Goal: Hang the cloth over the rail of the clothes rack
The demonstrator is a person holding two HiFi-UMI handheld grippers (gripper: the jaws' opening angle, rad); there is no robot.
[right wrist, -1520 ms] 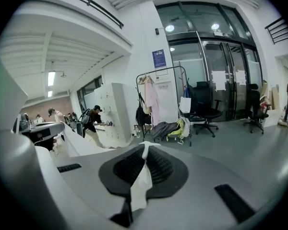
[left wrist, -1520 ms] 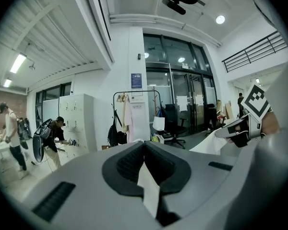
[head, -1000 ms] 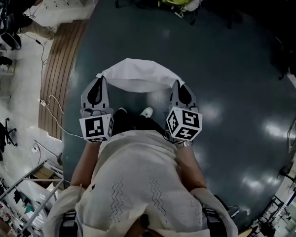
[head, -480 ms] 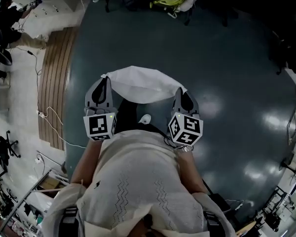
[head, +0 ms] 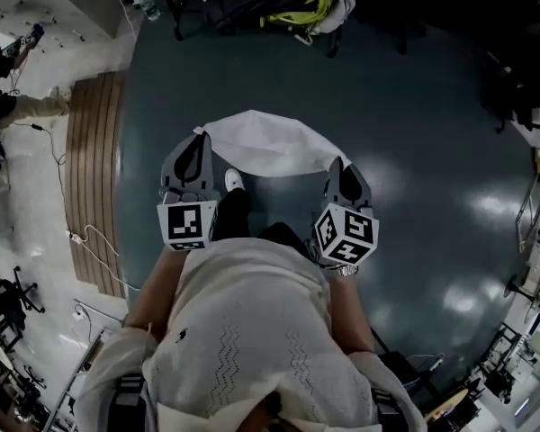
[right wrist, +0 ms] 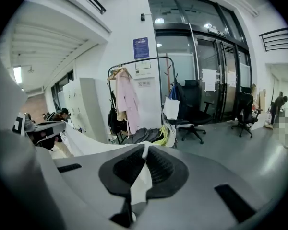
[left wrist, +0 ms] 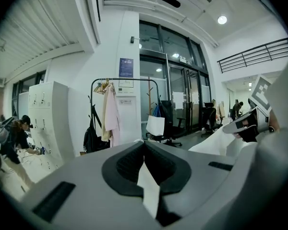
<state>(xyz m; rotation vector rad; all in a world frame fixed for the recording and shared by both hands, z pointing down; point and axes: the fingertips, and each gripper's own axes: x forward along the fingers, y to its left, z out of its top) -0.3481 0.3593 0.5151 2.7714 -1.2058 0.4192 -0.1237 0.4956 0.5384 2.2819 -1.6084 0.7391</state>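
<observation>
Holding the white cloth stretched between both tools, the person stands well short of the clothes rack, which shows ahead in both gripper views with its dark top rail arching over a pale pink garment hung at one end. The left gripper has its fingers closed on one end of the cloth, a white fold pinched between the pads, and the right gripper has its fingers closed on the other end in the same way. Gripping the two ends apart like this probably serves to open the cloth out, so that it can be lowered across the rail as a spread band and not a bunch. The cloth's long axis runs from one gripper to the other, crosswise to the line toward the rack, and its slack middle bows out on the rack side of the grippers above the dark floor. That axis seems roughly in line with the rail, so the cloth looks already turned the right way. Nothing of it touches the rack yet; by my reading, the approach is the step in hand.
</observation>
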